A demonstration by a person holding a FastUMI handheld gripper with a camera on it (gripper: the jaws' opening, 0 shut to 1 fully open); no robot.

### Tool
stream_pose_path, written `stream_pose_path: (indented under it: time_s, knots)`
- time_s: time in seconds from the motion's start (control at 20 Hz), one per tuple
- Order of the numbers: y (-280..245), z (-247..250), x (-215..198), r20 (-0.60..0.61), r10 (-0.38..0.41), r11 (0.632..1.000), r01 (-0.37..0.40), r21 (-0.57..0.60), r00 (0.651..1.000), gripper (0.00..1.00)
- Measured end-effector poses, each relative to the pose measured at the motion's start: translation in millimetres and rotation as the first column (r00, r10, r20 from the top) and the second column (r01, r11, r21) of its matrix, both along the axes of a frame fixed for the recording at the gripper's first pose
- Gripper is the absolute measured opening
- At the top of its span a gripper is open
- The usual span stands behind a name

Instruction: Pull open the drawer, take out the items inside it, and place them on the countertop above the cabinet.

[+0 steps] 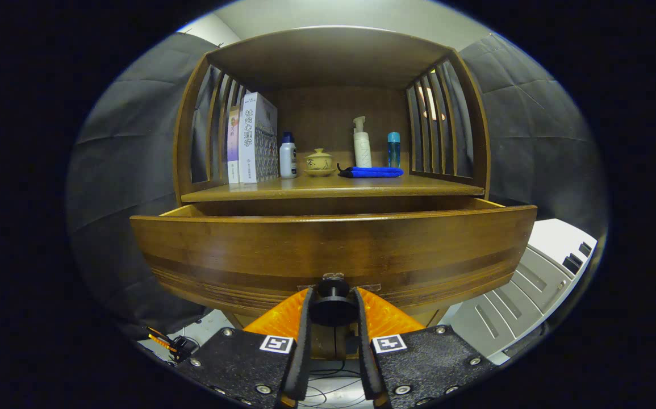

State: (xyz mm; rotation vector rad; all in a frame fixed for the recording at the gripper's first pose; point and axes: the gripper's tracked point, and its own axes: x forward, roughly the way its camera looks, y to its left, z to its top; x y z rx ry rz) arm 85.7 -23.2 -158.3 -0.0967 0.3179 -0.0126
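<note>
A wooden cabinet has its drawer (pixel 333 250) pulled partly out toward me; the curved drawer front fills the space ahead of the fingers and hides whatever lies inside. A round black knob (pixel 333 304) sits low on the drawer front. My gripper (pixel 333 307) is shut on that knob, its orange fingers (pixel 282 318) pressing it from both sides. The countertop (pixel 328 187) lies just above and behind the drawer.
On the countertop stand books (pixel 254 139) at the left, a white bottle (pixel 288 156), a small lidded pot (pixel 319 162), a folded blue cloth (pixel 370 171), a pump bottle (pixel 362 145) and a blue bottle (pixel 394 149). Slatted side walls enclose it. A white appliance (pixel 538 272) stands right of the cabinet.
</note>
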Motion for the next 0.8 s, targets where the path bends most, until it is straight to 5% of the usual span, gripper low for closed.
stream_pose_path:
  time_s: [0.8]
  knots:
    - [2, -12, -45, 0.000, 0.018, 1.000, -0.018, -0.005, 1.000, 0.37]
